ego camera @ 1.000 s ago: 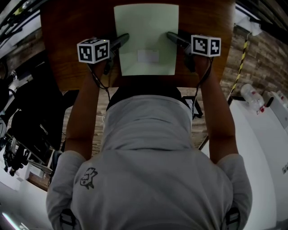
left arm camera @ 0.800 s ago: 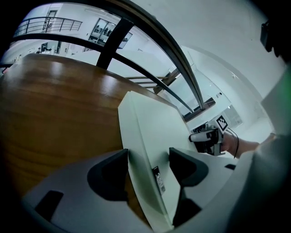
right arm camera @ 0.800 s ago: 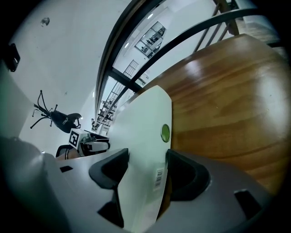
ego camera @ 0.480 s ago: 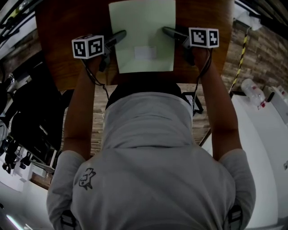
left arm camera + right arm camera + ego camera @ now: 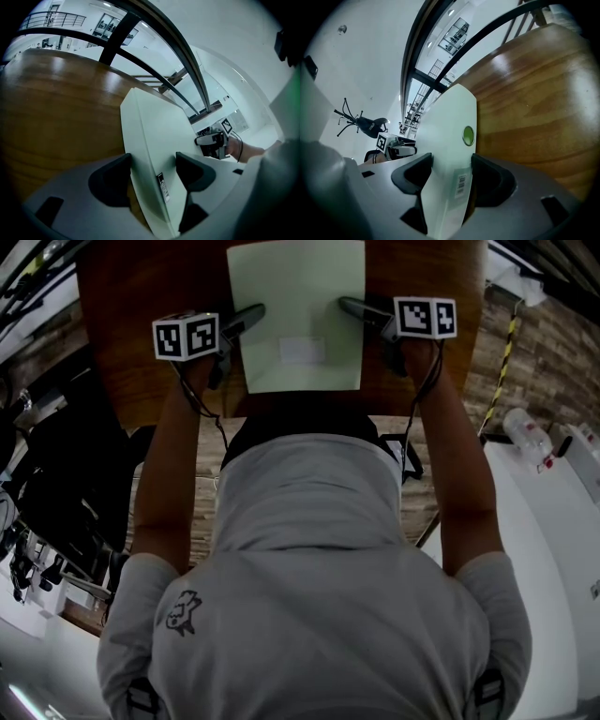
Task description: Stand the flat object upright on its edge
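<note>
While left gripper [image 5: 153, 161] jaws are opening astride a smooth, pale rectangular board [image 5: 295, 296], right gripper [image 5: 452, 159] straddles it wide-open.

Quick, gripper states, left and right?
Left gripper: jaws opening, white board between them, not clamped.
Right gripper: open, the board's edge between its jaws.
</note>
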{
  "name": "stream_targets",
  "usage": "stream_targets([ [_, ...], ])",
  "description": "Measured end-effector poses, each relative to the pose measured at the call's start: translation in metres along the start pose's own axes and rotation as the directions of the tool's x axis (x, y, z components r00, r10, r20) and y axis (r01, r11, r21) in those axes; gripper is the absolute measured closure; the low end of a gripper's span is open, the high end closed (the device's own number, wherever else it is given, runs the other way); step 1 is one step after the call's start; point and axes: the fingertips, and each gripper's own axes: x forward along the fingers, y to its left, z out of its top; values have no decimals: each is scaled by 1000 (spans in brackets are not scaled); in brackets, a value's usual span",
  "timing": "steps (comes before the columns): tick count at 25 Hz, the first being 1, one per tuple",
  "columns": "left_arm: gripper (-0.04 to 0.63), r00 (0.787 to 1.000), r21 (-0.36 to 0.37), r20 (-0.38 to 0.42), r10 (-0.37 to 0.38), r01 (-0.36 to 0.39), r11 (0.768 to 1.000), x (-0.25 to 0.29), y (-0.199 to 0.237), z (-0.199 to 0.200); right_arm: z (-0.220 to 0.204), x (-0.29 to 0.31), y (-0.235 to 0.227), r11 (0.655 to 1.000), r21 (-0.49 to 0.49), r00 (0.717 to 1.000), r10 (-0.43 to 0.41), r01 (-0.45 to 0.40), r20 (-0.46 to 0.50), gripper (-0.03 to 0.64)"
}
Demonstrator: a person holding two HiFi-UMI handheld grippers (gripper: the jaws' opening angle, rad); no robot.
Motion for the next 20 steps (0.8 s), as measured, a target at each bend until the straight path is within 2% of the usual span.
stream_targets([
  [7,293,1000,16,-2,3,-3,1000,-5,-12,-1,-5,-10,5,1000,-11,1000,-5,5,1,364],
  [20,298,999,98,35,10,-13,995,-36,-31,9,5,-29,46,992,-115,997,-46,52,56,364],
])
